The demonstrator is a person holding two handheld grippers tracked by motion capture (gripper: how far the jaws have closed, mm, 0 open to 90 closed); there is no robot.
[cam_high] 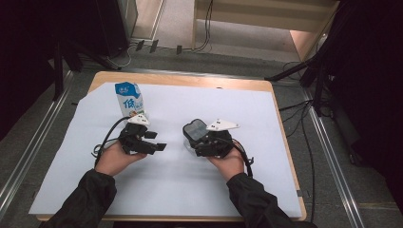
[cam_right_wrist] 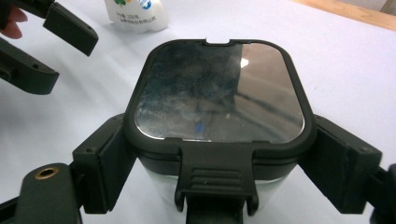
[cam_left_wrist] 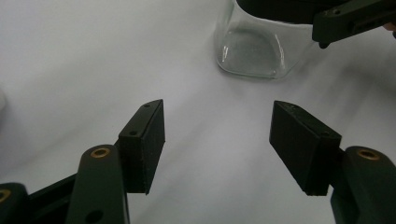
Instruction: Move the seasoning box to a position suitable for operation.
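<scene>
Jar (cam_right_wrist: 217, 116), clear glass, black clip lid (cam_right_wrist: 219, 95); stands mid-table on white sheet (cam_high: 190, 190), right of milk carton (cam_high: 129, 99). Right gripper (cam_right_wrist: 217, 154) clamped on its sides just under the lid rim. Left gripper (cam_left_wrist: 217, 144) spread wide, empty, just beside. Judged rigid, fairly heavy, smooth and slippery, breakable. Best hold: flat side walls below the rim, or the lid's front latch (cam_right_wrist: 217, 179).

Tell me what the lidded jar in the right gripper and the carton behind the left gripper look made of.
Jar: clear, glossy body, probably glass, since the table shows through its thick base. Its lid: matte black rim and latch, likely plastic, around a shiny reflective panel. Carton: printed white-and-blue coated paperboard by its folded top, slightly glossy.
</scene>
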